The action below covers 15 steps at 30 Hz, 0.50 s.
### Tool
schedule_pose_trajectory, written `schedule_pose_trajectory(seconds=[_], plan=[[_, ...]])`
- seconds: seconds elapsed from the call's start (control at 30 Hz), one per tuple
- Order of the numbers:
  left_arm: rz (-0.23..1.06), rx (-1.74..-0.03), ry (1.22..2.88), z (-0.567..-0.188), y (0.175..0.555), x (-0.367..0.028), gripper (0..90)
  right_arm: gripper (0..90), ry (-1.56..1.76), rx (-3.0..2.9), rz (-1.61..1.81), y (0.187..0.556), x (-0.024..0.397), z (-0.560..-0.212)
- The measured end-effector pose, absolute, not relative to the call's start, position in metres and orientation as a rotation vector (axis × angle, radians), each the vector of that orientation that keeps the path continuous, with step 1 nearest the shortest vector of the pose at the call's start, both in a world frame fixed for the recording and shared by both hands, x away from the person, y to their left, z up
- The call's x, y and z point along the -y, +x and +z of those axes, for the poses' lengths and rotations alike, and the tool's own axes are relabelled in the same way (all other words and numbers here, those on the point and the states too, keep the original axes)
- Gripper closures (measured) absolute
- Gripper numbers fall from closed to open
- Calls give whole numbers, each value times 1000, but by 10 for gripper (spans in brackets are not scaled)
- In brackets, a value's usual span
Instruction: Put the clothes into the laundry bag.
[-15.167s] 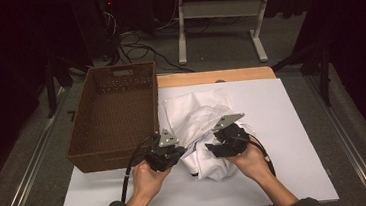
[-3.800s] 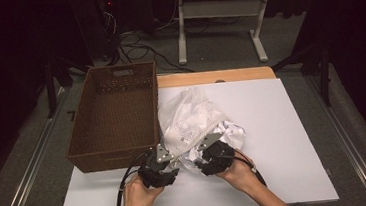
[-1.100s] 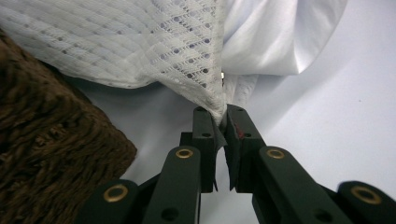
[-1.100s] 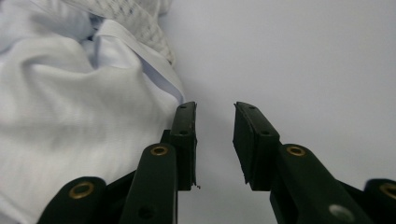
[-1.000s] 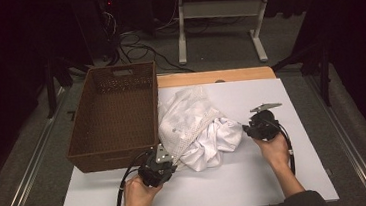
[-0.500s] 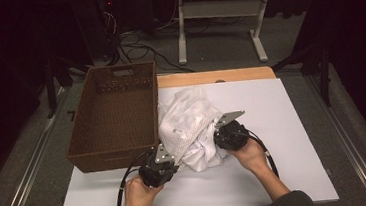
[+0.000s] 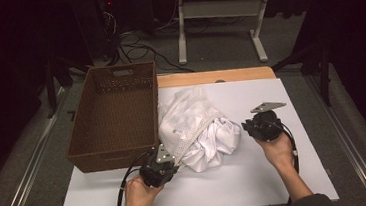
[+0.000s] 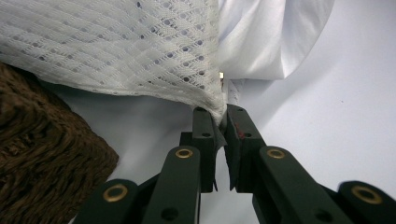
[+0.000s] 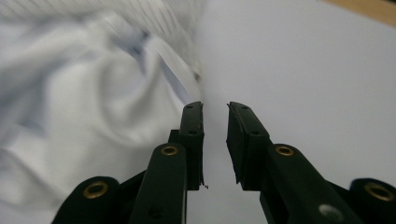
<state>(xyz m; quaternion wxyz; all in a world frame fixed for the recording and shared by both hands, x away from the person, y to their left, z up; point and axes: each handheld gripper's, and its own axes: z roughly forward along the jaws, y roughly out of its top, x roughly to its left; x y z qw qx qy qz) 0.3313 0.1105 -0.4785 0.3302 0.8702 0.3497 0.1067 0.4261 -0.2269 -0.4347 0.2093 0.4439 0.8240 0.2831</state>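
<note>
A crumpled white garment, part lacy knit and part smooth fabric, lies in a heap on the white table. My left gripper is at the heap's near left corner, shut on the knit edge, which is pinched between its pads. My right gripper hovers just to the right of the heap and points at it. Its jaws have just been opening a little and stand narrowly apart with nothing between them. The smooth fabric is blurred beside its left jaw.
An empty brown wicker basket stands at the table's left, right beside my left gripper; its corner is close by. A strip of bare wood runs along the table's far edge. Bare white tabletop stretches to the right and front.
The right gripper went in to the heap's right side and has come back out to the right, empty. The left gripper has held still on the knit edge.
</note>
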Motion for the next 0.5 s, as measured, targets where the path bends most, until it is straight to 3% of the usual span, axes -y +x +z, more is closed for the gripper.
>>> schedule_pose_trajectory(seconds=[0.2, 0.5], plan=[[290, -909, 2283, -478, 331, -109, 828, 701, 1338, -2363, 684, 450, 222, -473], [290, -907, 2275, -479, 331, -107, 824, 602, 1331, -2446, 739, 454, 202, -483]])
